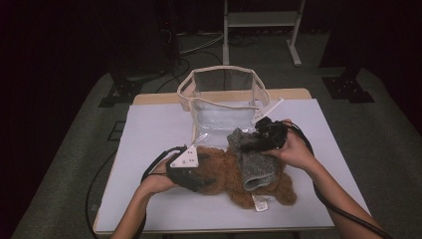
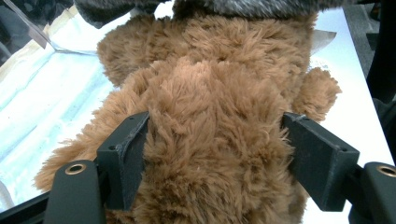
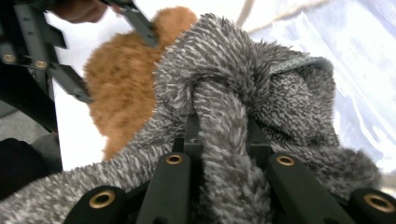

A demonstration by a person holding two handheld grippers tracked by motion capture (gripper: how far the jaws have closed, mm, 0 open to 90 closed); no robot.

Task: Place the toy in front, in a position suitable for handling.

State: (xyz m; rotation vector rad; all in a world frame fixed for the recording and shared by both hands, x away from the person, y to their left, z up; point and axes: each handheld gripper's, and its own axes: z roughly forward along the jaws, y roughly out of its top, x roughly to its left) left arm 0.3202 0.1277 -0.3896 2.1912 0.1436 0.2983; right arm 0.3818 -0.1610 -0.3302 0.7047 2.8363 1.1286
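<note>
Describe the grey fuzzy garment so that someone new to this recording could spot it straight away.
Start at the clear bag with beige trim at the far edge of the white table. Just in front of it lies a brown teddy bear, clamped by the left gripper. The grey garment is draped over the bear with a fold pinched in the right gripper; it is the one speckled grey thing there.

Plush bear: warm ginger-brown fur, white tag near its lower edge. Across the bear, a fuzzy sock, grey flecked with white (marled, no stripes). Behind the bear: clear bag, cream trim. White table cover. Both grippers black.
</note>
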